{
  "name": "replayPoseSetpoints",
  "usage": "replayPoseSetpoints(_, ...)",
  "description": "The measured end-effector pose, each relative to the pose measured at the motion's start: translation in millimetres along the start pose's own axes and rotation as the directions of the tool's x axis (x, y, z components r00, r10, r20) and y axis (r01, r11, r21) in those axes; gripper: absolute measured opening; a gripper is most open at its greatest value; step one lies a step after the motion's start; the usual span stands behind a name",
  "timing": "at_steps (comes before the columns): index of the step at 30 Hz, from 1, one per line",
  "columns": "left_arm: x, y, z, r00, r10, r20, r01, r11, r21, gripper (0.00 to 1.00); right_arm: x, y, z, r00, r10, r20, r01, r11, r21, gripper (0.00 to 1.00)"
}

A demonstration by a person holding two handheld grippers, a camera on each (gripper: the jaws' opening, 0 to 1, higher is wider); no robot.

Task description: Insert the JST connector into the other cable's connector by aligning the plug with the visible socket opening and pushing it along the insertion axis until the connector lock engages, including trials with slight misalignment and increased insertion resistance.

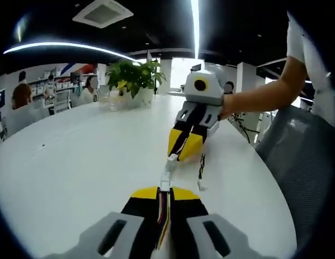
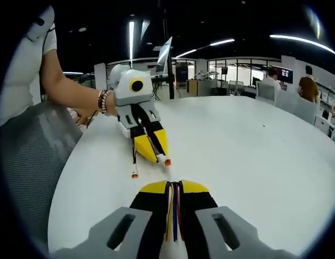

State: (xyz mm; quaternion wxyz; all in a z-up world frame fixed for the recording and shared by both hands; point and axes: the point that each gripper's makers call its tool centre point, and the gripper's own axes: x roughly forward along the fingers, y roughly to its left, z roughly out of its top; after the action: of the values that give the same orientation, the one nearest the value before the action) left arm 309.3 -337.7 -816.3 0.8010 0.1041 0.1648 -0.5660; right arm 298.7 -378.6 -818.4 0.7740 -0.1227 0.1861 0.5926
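Note:
In the left gripper view my left gripper (image 1: 165, 190) is shut on a cable with red and yellow wires, and its white JST connector (image 1: 165, 184) sticks out past the yellow tips. My right gripper (image 1: 176, 157) comes in from the upper right, shut on the other cable, whose white connector (image 1: 171, 163) points down at mine. The two connectors lie nearly in line, end to end, just above the white table (image 1: 75, 162); I cannot tell whether they touch. In the right gripper view my right gripper (image 2: 174, 185) pinches yellow, blue and red wires, and the left gripper (image 2: 163, 159) shows a small white-orange connector (image 2: 167, 161) at its tip.
A loose cable tail (image 1: 201, 168) hangs from the right gripper onto the table. Another tail with a small plug (image 2: 134, 174) lies beside the left gripper. A potted plant (image 1: 134, 81) stands at the far side. A mesh chair (image 1: 302, 162) is beside the table edge. People sit in the background.

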Motion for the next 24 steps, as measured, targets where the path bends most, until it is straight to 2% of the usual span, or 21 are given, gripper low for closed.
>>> replayPoseSetpoints(4, -12, -2.4, 8.3, 0.998, 0.015, -0.053, -0.011, 0.997, 0.076, 0.0, -2, 6, 16.4, 1.0, 0.014, 0.01, -0.014, 0.999, -0.029, 0.04)
replayPoseSetpoints(6, -19, -7.1, 10.4, 0.998, 0.016, -0.062, -0.01, 0.995, 0.095, 0.0, -3, 11, 29.2, 0.999, 0.026, 0.028, -0.024, 0.999, -0.049, 0.04)
replayPoseSetpoints(9, -26, -11.9, 9.6, 0.997, 0.023, -0.074, -0.016, 0.996, 0.093, 0.0, 0, 21, 44.8, 0.998, 0.049, 0.034, -0.046, 0.995, -0.091, 0.04)
replayPoseSetpoints(12, -29, -19.4, 4.7, 0.993, 0.019, -0.114, -0.005, 0.992, 0.124, 0.0, 6, 35, 56.2, 0.997, 0.079, 0.015, -0.076, 0.987, -0.145, 0.04)
replayPoseSetpoints(15, -32, -27.5, 7.4, 0.993, 0.011, -0.114, 0.004, 0.991, 0.133, 0.0, 10, 46, 58.3, 0.995, 0.103, -0.004, -0.102, 0.981, -0.163, 0.04)
replayPoseSetpoints(18, -35, -31.8, 9.4, 0.993, 0.007, -0.114, 0.008, 0.991, 0.137, 0.0, 14, 53, 50.3, 0.992, 0.112, -0.053, -0.12, 0.975, -0.188, 0.04)
replayPoseSetpoints(24, -39, -36.5, 7.9, 0.993, 0.0, -0.116, 0.016, 0.991, 0.135, 0.0, 13, 56, 46.2, 0.991, 0.116, -0.062, -0.126, 0.974, -0.188, 0.04)
